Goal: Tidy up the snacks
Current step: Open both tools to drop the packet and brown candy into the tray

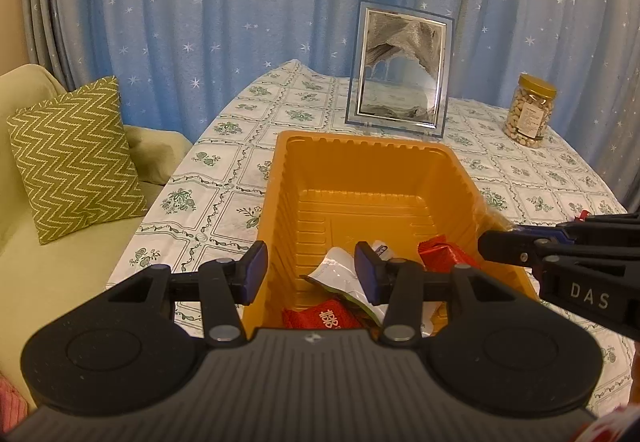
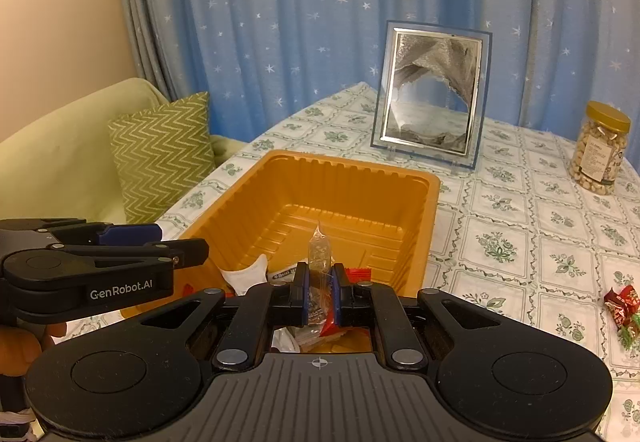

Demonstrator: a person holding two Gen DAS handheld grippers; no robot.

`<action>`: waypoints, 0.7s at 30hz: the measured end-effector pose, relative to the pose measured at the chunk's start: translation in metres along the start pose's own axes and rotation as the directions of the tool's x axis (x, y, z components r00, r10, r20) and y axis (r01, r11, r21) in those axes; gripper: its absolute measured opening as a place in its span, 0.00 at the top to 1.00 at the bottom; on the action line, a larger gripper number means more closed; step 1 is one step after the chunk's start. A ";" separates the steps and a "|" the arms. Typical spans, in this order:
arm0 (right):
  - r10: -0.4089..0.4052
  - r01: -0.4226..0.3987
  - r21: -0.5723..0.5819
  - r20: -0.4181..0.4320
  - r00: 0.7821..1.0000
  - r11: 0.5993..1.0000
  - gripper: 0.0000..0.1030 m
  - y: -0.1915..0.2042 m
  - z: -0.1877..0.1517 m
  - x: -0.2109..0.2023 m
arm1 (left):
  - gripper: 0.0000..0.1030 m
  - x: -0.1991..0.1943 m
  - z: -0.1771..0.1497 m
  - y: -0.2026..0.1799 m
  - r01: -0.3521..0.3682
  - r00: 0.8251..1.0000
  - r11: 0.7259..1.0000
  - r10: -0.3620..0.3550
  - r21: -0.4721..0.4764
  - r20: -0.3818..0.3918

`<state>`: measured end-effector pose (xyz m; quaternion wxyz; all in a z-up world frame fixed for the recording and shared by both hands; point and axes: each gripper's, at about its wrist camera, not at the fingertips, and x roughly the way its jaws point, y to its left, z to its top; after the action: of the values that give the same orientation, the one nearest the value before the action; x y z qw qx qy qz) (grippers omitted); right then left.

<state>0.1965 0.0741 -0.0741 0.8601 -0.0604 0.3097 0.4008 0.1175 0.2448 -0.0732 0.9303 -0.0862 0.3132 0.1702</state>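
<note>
An orange plastic tray (image 1: pixel 372 161) lies on the flowered tablecloth. At its near end are a white packet (image 1: pixel 338 268), a red packet (image 1: pixel 442 254) and a second red packet with a white character (image 1: pixel 326 318). My left gripper (image 1: pixel 311 272) stands open astride the tray's near left wall, its pads touching nothing. My right gripper (image 2: pixel 320 284) hovers over the tray's near end, shut on a small clear-wrapped snack (image 2: pixel 319 250) that sticks up between the pads. In the left wrist view the right gripper (image 1: pixel 494 244) comes in from the right.
A framed sand picture (image 2: pixel 432 97) stands behind the tray (image 2: pixel 352 177), and a jar of nuts (image 2: pixel 600 149) at the back right. Loose red and green candies (image 2: pixel 620 312) lie on the cloth to the right. A sofa with a green zigzag cushion (image 1: pixel 76 157) borders the table's left edge.
</note>
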 end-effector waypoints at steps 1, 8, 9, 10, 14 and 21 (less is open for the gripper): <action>-0.001 0.001 0.001 0.004 1.000 1.000 0.89 0.000 0.000 0.000 | 0.57 0.000 0.000 0.001 -0.001 1.000 1.000 0.001 -0.002 -0.001; -0.028 0.028 0.016 0.004 1.000 0.999 0.87 -0.004 0.000 0.002 | 0.57 0.000 -0.001 0.003 -0.003 1.000 1.000 0.002 -0.010 -0.004; -0.035 0.035 0.021 0.007 0.999 0.999 0.87 -0.005 0.000 0.001 | 0.57 0.000 -0.001 0.003 -0.003 1.000 1.000 0.002 -0.009 -0.003; -0.041 0.041 0.028 0.010 0.999 0.999 0.87 -0.007 0.000 0.000 | 0.57 0.000 -0.001 0.003 -0.002 1.000 1.000 0.002 -0.010 -0.003; -0.059 0.058 0.058 0.022 0.998 0.997 0.87 -0.015 0.000 -0.005 | 0.57 -0.001 -0.001 0.002 0.002 1.000 1.000 -0.002 -0.010 -0.001; -0.080 0.077 0.102 0.027 0.996 0.992 0.87 -0.025 -0.004 -0.015 | 0.57 -0.004 -0.002 -0.003 0.013 1.000 1.000 -0.013 -0.009 0.011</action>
<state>0.2060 0.0463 -0.0721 0.8820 -0.0227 0.3133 0.3512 0.1149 0.2407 -0.0719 0.9327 -0.0915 0.3068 0.1660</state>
